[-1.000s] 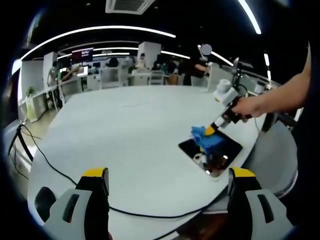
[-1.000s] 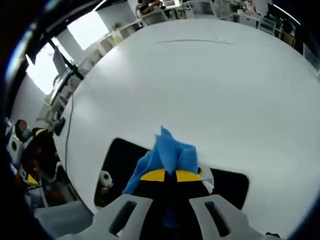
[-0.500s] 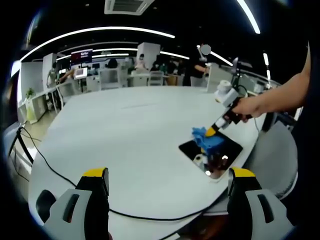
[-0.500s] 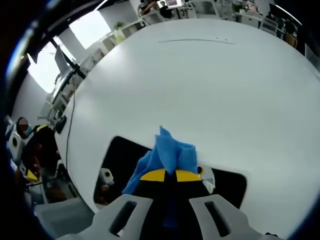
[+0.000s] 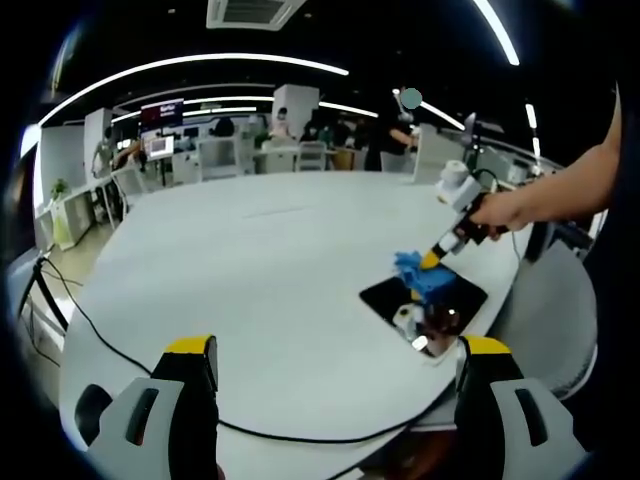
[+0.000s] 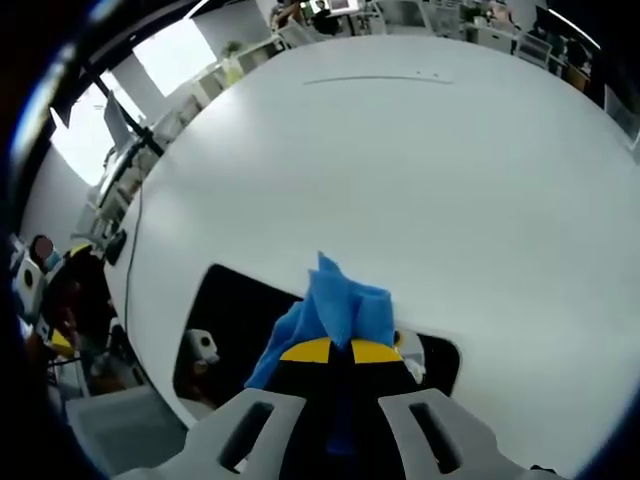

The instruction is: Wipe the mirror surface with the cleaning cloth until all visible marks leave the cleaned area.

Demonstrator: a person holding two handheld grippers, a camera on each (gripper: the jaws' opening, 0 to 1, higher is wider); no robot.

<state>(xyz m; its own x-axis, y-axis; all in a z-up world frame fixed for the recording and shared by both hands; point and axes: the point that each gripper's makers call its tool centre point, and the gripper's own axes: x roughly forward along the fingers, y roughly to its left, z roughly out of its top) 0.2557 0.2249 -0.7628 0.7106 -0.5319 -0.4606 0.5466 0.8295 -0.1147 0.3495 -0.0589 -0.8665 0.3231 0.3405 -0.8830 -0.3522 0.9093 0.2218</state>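
Mirror [image 6: 240, 305] lies partly hidden beneath cloth [image 6: 335, 305] pinched by right claw [image 6: 333, 352].

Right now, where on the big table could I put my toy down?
Most of the white table is bare, from the black cable across to the far edge. It is crowded only near the mirror, where the right gripper presses the blue cloth.
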